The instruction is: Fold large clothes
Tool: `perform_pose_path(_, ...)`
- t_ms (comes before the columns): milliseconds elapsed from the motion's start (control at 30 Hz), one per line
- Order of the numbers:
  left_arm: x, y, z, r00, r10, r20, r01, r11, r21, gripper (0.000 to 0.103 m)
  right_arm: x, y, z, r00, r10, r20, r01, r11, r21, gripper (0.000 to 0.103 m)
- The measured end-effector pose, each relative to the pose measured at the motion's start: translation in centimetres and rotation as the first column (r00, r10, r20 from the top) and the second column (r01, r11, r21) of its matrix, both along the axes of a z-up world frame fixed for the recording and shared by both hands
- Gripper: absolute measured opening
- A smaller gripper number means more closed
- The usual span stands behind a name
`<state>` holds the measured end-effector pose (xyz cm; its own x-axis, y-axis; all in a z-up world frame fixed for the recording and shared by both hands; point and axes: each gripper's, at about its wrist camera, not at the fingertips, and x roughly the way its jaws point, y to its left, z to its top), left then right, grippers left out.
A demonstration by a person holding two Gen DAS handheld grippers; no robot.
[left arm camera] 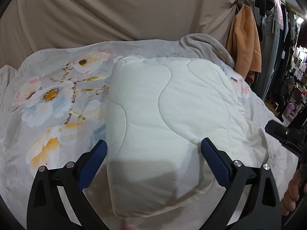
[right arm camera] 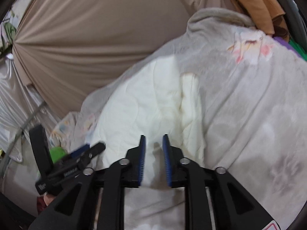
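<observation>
While the folded white quilt [left arm camera: 172, 115] lies on a floral blanket [left arm camera: 48, 95], left tongs [left arm camera: 153, 147] gape, right tongs [right arm camera: 154, 143] stand slightly parted

a floral blanket [left arm camera: 57, 88] covers the bed, a tan curtain [left arm camera: 115, 11] hanging behind it. an orange garment [left arm camera: 243, 48] hangs beside the curtain, near a rack of dark clothes [left arm camera: 276, 9]. a green object [right arm camera: 56, 153] lies blurred.

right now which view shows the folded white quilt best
The left wrist view: the folded white quilt lies whole and sharp on the floral blanket. The right wrist view shows it blurred, partly behind the jaws.
</observation>
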<state>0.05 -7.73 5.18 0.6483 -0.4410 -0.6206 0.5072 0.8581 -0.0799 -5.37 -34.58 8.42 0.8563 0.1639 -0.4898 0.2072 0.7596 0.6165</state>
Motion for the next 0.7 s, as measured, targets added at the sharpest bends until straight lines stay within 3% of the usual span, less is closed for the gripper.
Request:
perform_pose_path(33,-0.1,0.0,0.2,1.0,-0.001,0.002,0.001,1.0,-0.005,0.096,0.0,-1.0,0.3,0.999,-0.043,-0.002,0.043,0.999,-0.011,0.05)
perform_pose_path(67,-0.2,-0.2,0.3,1.0,-0.003,0.005,0.003,1.0,-0.007,0.096,0.2,-1.9,0.2,0.997,-0.076,-0.01,0.076,0.997,-0.017,0.052)
perform_pose_path(167,-0.4,-0.9,0.7,1.0,-0.016,0.013,0.016,1.0,-0.006,0.096,2.1,-4.7,-1.2,0.992,-0.104,-0.065,0.108,0.993,0.053,0.052)
perform_pose_path(333,-1.2,-2.8,-0.2,0.999,-0.021,0.048,0.018,0.998,0.062,0.096,5.9,-5.3,-4.2,0.99,-0.014,-0.143,0.034,0.989,0.144,0.054)
perform_pose_path(433,-1.6,-3.2,-0.8,0.996,-0.016,0.086,0.007,0.995,0.104,0.098,7.5,-4.2,-5.3,0.987,0.048,-0.152,-0.019,0.982,0.186,0.054)
perform_pose_path(533,-1.5,-3.2,-1.3,0.996,-0.01,0.09,0.001,0.994,0.107,0.098,8.9,-3.5,-5.6,0.984,0.067,-0.167,-0.04,0.986,0.163,0.061)
perform_pose_path(700,-1.3,-3.4,-2.0,0.995,-0.005,0.098,-0.007,0.993,0.114,0.098,10.0,-3.4,-7.7,0.981,0.122,-0.148,-0.086,0.97,0.229,0.067)
